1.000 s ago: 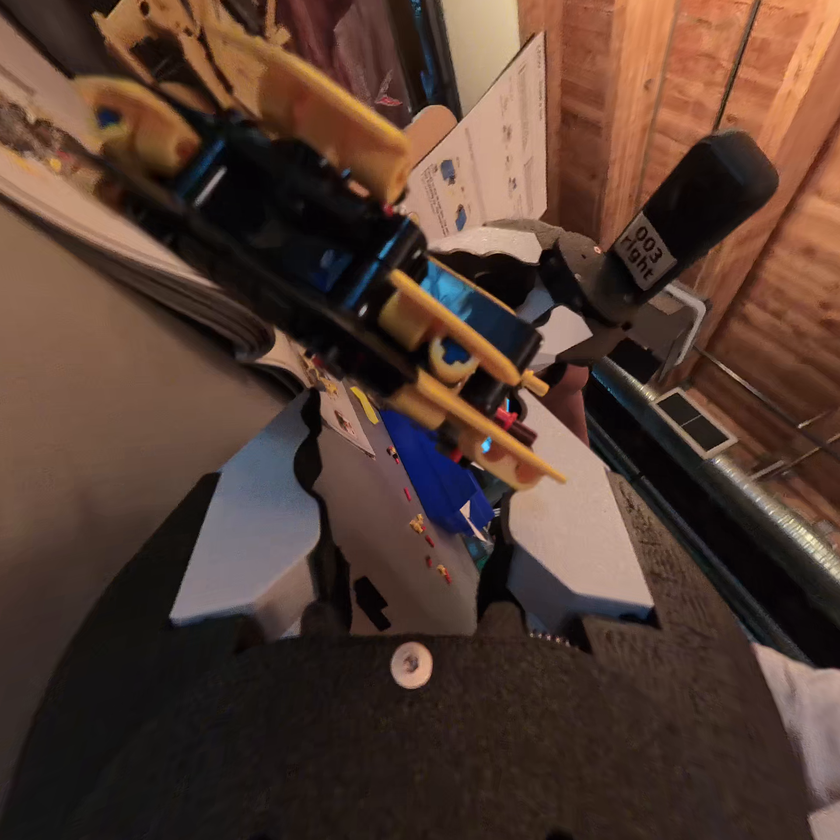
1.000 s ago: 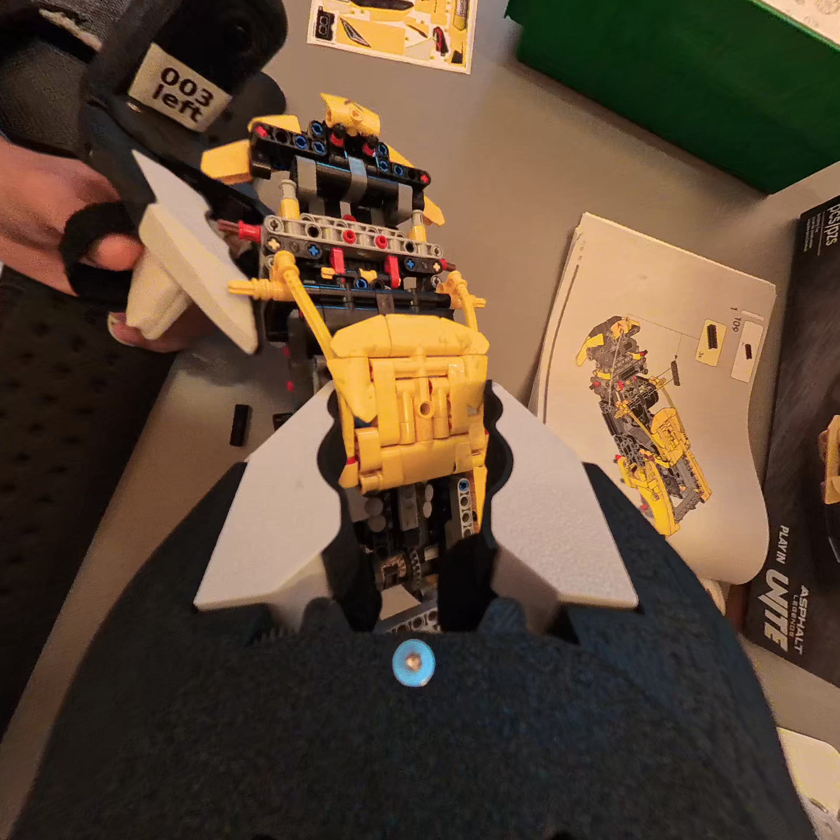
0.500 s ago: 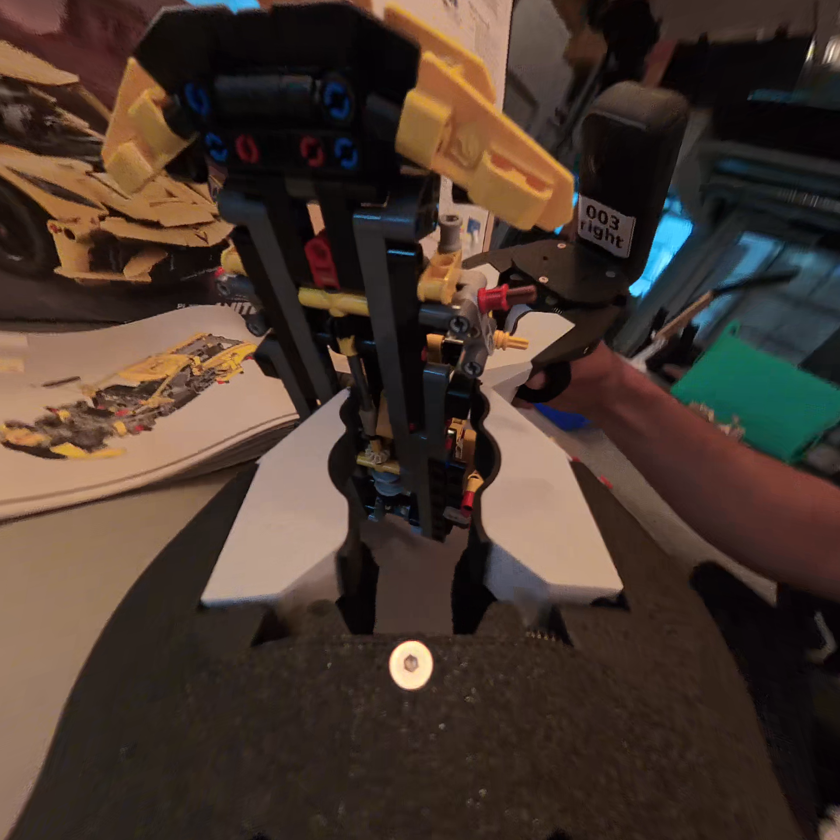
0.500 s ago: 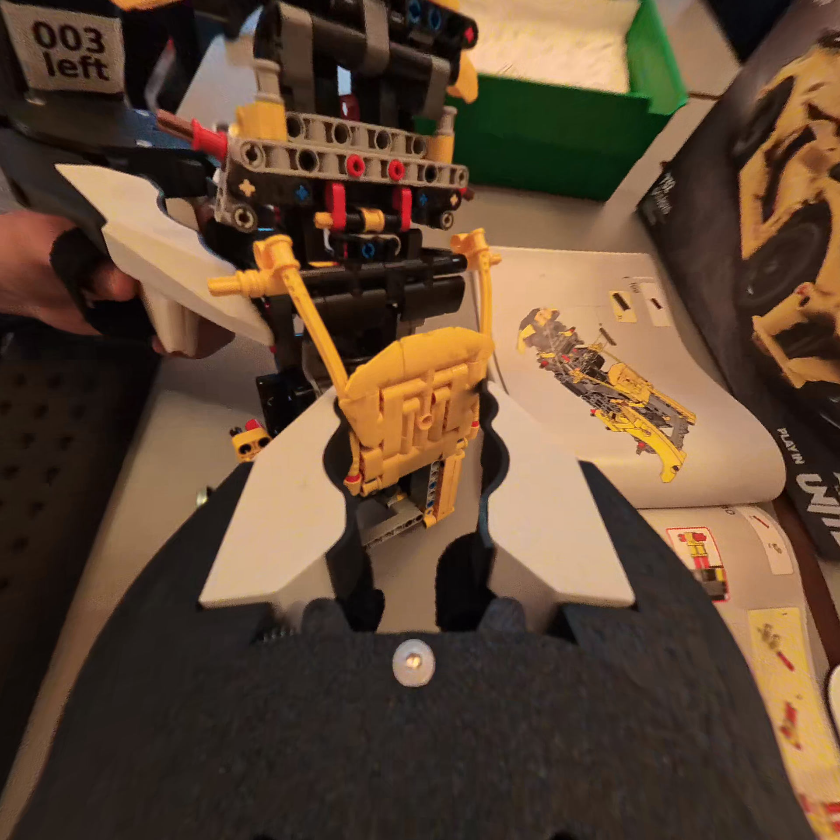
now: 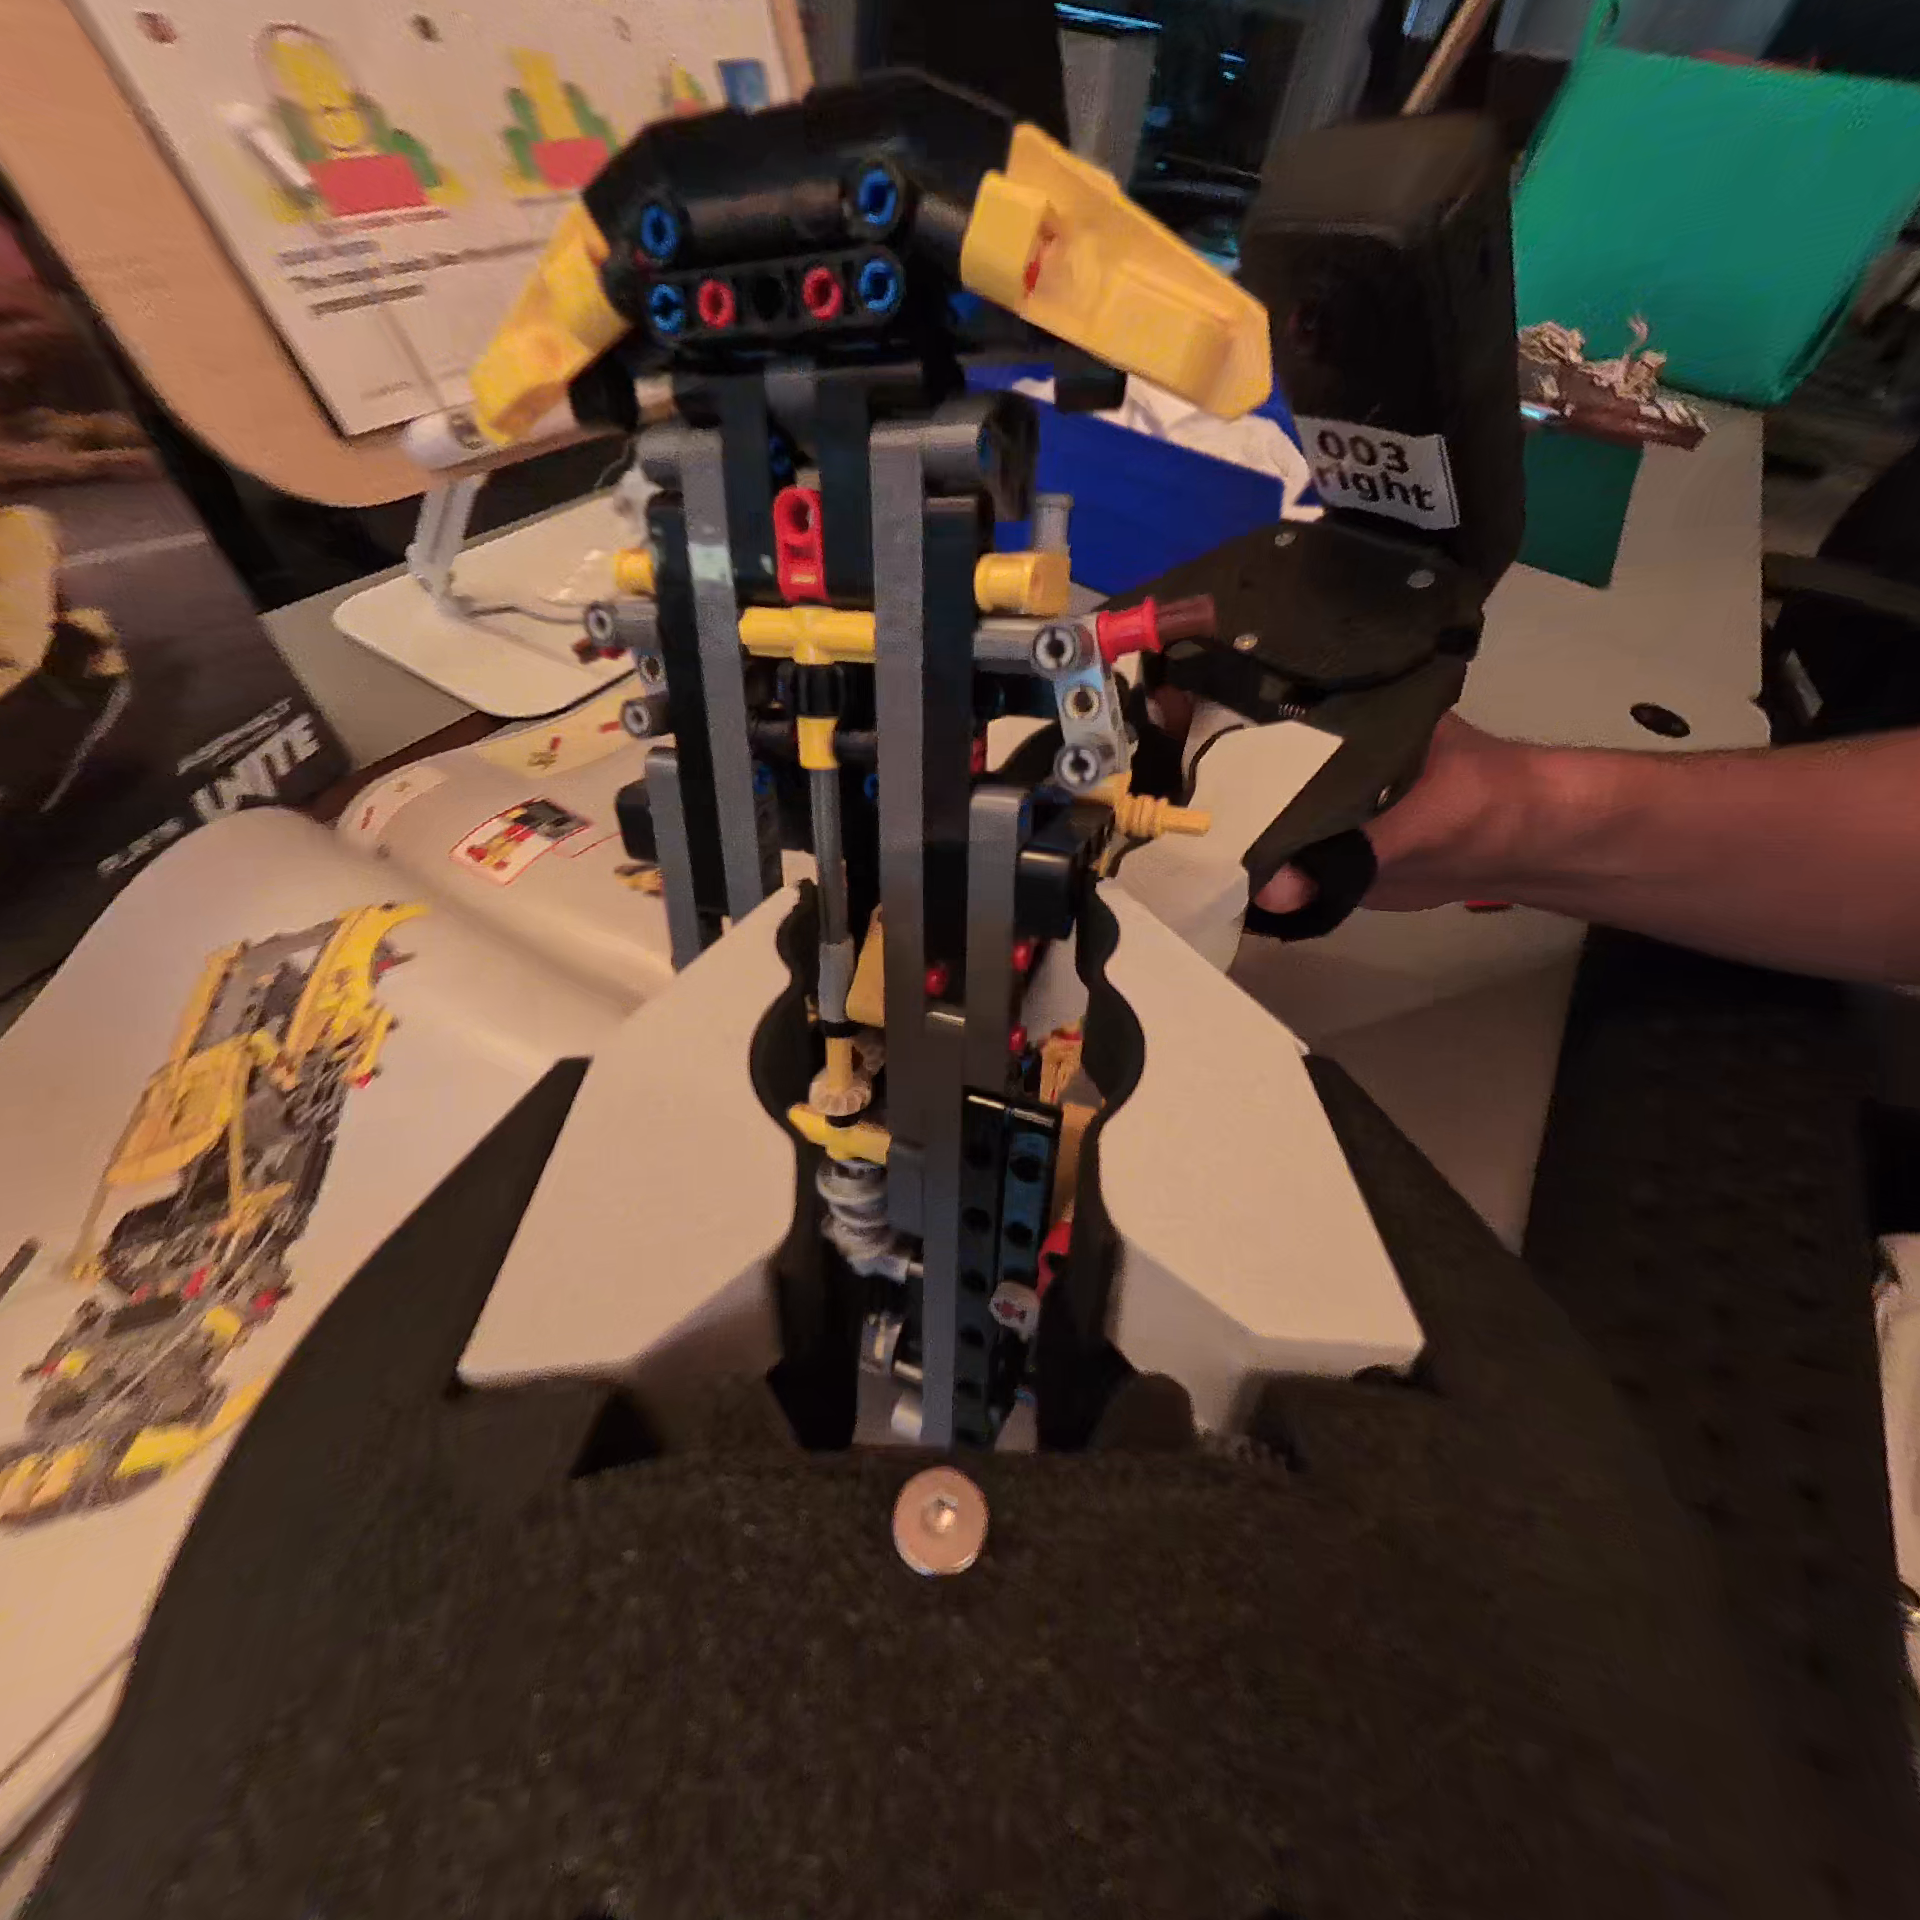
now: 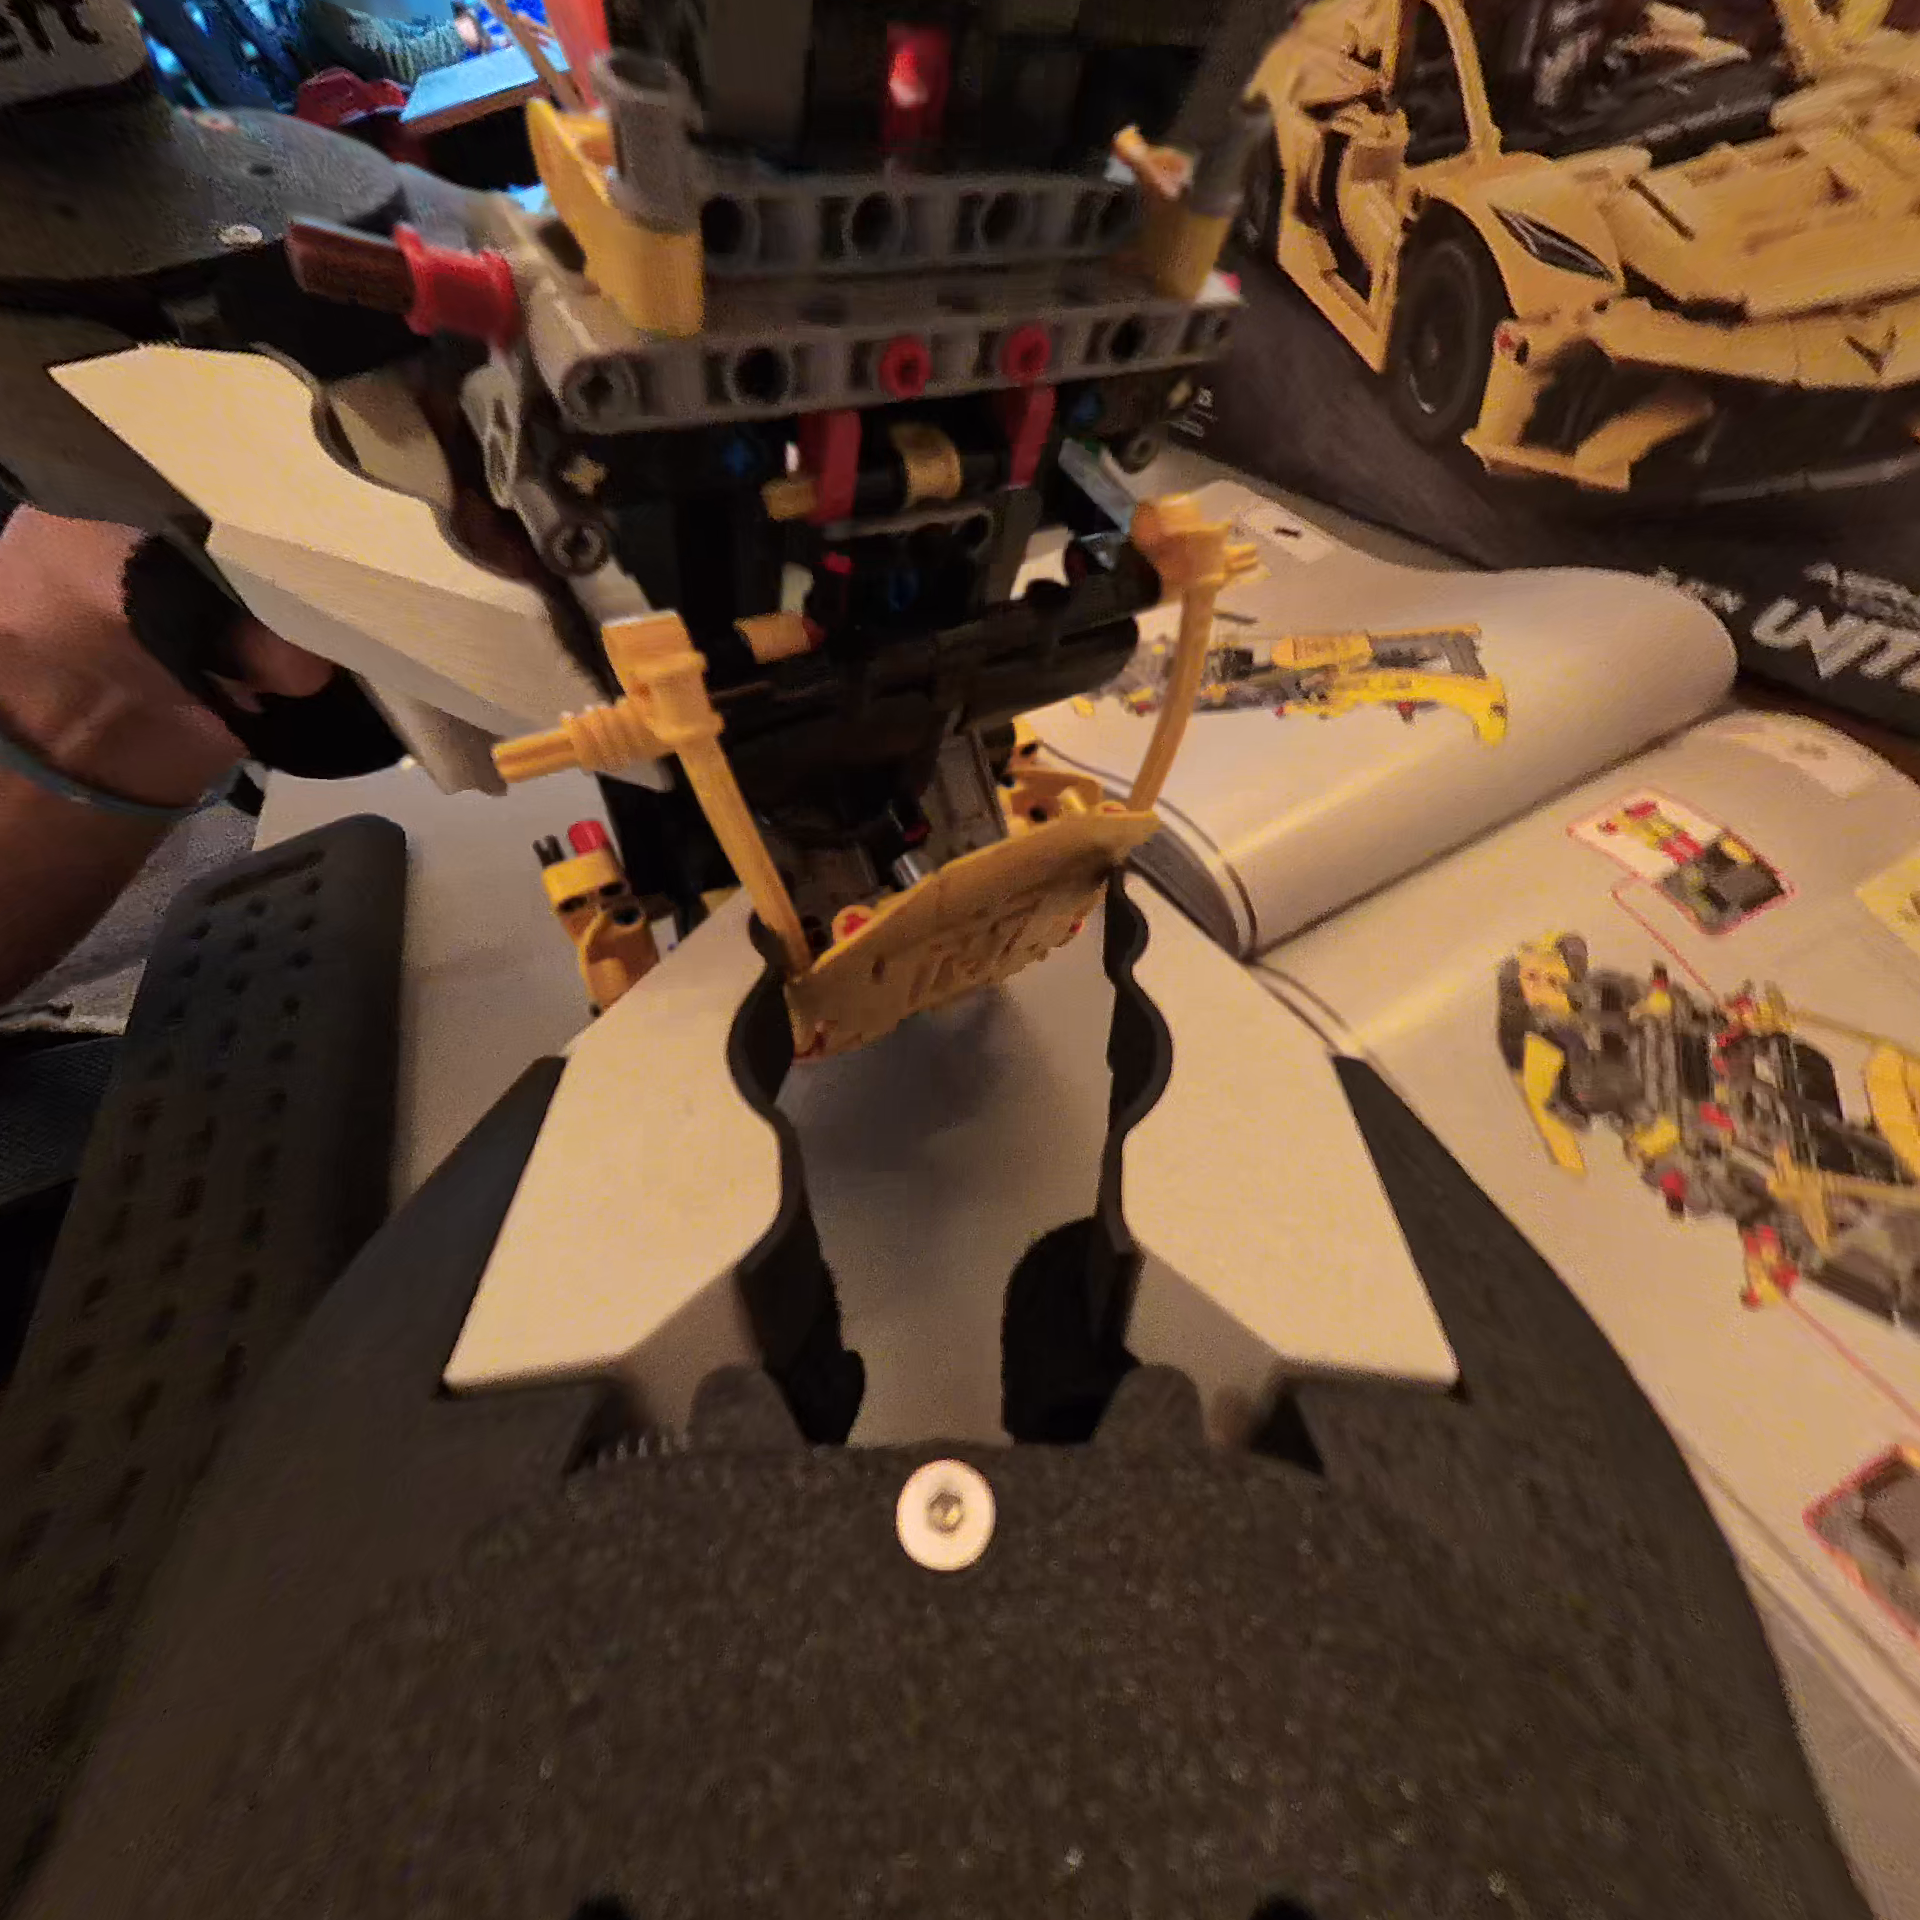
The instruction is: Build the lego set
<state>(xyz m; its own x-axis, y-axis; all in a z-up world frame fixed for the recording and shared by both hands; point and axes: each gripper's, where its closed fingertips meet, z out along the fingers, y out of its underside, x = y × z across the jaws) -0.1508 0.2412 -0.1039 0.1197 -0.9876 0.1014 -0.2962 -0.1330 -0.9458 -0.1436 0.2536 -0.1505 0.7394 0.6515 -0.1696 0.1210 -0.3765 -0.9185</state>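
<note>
My left gripper [image 5: 940, 997] is clamped on the lego car chassis [image 5: 883, 727], which stands upright off the tabletop [image 5: 1434, 1049]. Grey beams run up between my fingers [image 5: 665, 1174]; the lower end of the chassis is buried in the jaw throat, can't see it. The yellow panels at the top are motion-blurred.

My right gripper [image 6: 940, 997] has its jaws apart, with bare tabletop showing through the gap. The yellow roof panel [image 6: 966, 925] sits at the fingertips, tilted; I can't tell if either tip touches it. The top of the chassis is cut off by the frame edge in the right wrist view.

The open instruction booklet [image 6: 1558, 935] lies flat on the tabletop beside the model, printed pages soft and smeared. The box [image 6: 1558, 260] with the yellow car picture stands behind the booklet, partly cropped. A small yellow-and-red sub-assembly [image 6: 603, 914] sits on the tabletop just beside my right gripper's left finger, half hidden by the chassis.
</note>
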